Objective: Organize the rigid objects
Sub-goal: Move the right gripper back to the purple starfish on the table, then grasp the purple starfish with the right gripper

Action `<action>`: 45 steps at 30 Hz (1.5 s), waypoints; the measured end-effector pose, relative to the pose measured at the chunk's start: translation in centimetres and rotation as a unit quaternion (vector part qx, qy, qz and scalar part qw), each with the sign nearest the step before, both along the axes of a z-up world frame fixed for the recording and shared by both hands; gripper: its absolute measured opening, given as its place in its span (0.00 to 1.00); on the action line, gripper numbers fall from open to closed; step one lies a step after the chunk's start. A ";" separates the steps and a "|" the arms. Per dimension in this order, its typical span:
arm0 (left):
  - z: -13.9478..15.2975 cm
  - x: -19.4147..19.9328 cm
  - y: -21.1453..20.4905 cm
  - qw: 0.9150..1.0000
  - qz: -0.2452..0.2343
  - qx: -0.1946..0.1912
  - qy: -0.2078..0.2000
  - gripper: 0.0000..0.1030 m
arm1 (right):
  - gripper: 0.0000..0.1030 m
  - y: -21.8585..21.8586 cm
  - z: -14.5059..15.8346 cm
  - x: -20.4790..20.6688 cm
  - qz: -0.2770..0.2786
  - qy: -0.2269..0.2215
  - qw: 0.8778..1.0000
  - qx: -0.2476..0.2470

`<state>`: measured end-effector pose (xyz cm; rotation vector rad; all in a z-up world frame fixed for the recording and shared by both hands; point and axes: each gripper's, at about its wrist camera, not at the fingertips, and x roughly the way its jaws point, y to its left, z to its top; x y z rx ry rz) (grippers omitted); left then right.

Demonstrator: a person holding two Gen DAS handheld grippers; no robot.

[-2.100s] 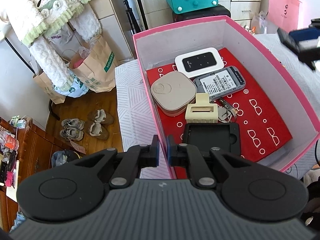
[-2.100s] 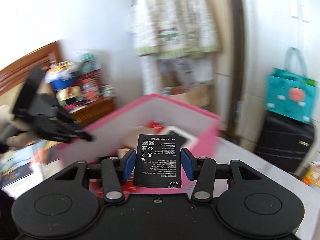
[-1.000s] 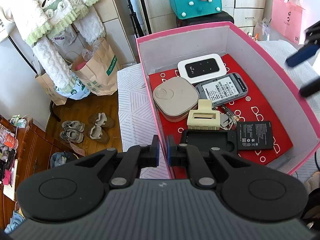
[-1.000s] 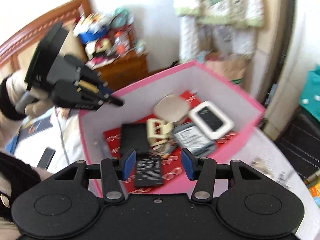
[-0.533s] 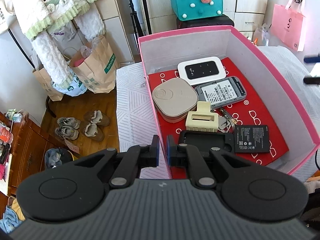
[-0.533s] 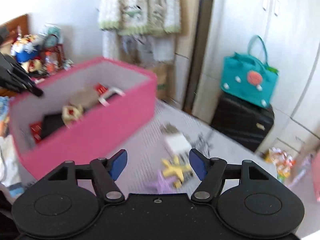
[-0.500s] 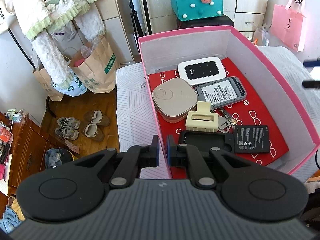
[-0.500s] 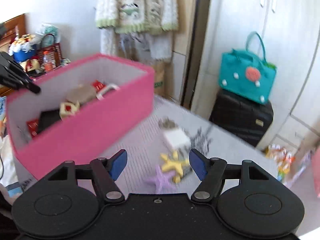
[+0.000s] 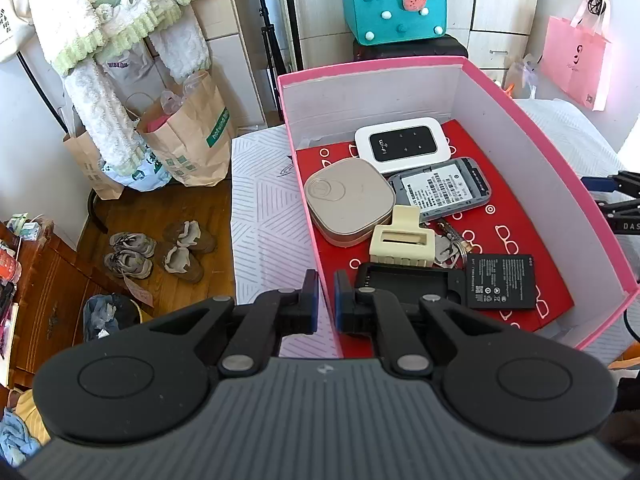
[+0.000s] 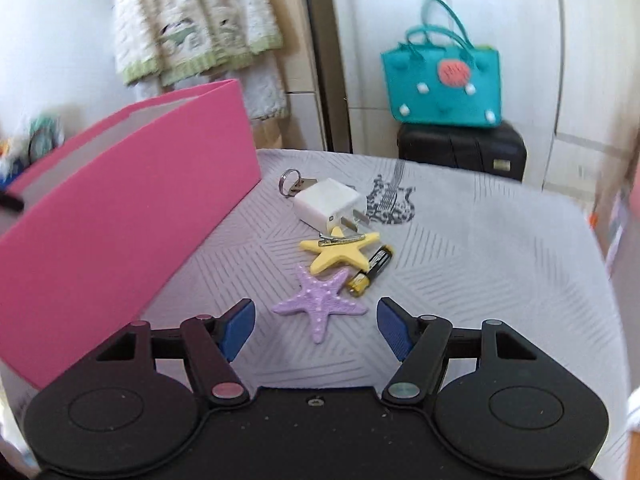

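Already, the pink box (image 9: 552,148) contained several devices and a flat battery (image 9: 502,282). Purple starfish (image 10: 320,304), yellow starfish (image 10: 340,254), charger (image 10: 330,202), keys (image 10: 290,182) remained outside. Right gripper (image 10: 314,328) stood apart, empty; left gripper (image 9: 326,300) together on the box wall.

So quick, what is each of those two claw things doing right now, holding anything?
Left gripper: fingers closed on the pink box's near wall.
Right gripper: fingers open, holding nothing, above the purple starfish.
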<state>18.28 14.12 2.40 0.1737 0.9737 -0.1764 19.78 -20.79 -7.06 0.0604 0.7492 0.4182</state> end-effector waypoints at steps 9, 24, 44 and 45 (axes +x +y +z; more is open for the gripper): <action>-0.1 0.0 -0.2 1.000 -0.005 0.007 -0.004 0.07 | 0.64 2.9 -0.4 0.0 -0.006 -0.030 0.997 -0.074; -0.1 -0.5 -0.5 0.999 -0.022 0.025 -0.007 0.07 | 0.35 2.5 -0.2 0.5 -0.009 -0.034 0.997 -0.071; -0.1 -0.8 -0.6 0.999 -0.019 0.023 -0.011 0.07 | 0.17 2.7 1.5 -1.6 0.013 -0.006 0.999 -0.053; -0.1 -0.8 -0.6 0.999 -0.019 0.023 -0.011 0.07 | 0.16 2.7 1.4 -1.6 0.012 -0.003 0.999 -0.051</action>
